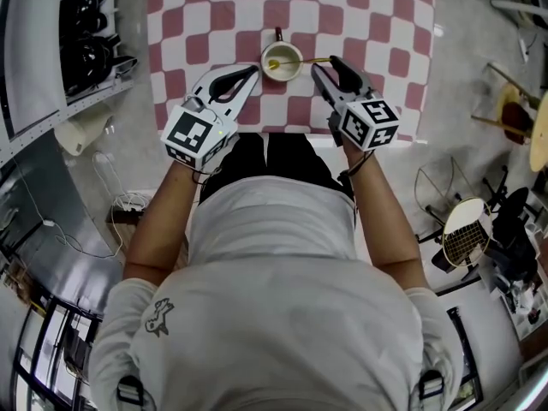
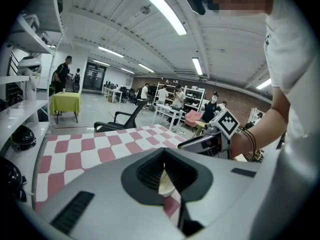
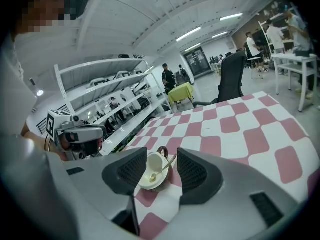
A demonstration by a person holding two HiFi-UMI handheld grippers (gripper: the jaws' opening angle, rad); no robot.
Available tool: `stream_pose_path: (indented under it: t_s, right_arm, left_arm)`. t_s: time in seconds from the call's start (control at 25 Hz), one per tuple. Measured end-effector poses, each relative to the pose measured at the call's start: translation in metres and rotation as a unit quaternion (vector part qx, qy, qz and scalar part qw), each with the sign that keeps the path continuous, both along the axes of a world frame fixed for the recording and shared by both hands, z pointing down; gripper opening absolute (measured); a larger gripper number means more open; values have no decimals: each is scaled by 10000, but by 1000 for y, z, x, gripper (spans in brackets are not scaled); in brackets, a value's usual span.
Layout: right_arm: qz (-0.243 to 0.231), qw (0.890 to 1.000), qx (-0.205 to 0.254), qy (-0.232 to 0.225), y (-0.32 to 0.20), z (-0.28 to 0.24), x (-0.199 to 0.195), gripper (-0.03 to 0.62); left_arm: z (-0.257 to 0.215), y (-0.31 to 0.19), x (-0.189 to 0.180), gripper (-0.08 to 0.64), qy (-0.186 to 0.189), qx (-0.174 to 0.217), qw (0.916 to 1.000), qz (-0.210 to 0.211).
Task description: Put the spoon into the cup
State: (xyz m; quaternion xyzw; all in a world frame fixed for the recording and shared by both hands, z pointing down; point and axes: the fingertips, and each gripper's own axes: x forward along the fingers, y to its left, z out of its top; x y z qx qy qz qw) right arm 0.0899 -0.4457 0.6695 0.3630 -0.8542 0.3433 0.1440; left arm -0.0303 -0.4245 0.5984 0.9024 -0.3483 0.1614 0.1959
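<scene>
As the spoon lies in the cup, task status: placement judged done.
Cup: upright on the checked cloth, upper centre of the head view, its handle toward the top of the frame.
Spoon: bowl down inside the cup. The shaft leans on the rim and sticks out toward the right of the frame, ending close beside the right gripper's tips.
Right gripper: jaws wide apart, with no pad pressing on anything. In its own view the cup and spoon show through the gap, at centre frame, beyond the tips.
Left gripper: jaws closed tip to tip, nothing held. It sits just left of the cup and apart from it. Its own view shows a sliver of the cup through the slit under the tips.
Done: spoon delivered and free of any grip, judged from the parted jaws and the shaft resting on the rim alone.
Left: nothing on the spoon itself; at most, draw both grippers clear.
Risk: the shaft overhangs the rim on the right gripper's side, so a brush from a jaw could tip the spoon out or shift the cup.
</scene>
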Motion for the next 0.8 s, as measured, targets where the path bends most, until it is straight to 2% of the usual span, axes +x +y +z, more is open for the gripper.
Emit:
stream_pose_path:
  t_s: [0.56,0.8]
  right_arm:
    - [151,9976,630,253,18,-67,19,167]
    - [107,9926,1170,305,42,-118,7,49]
  left_arm:
    - [-47,17,-4,14,148,414,9990,109]
    - [-89,42,-11,14,276,716,9968,236]
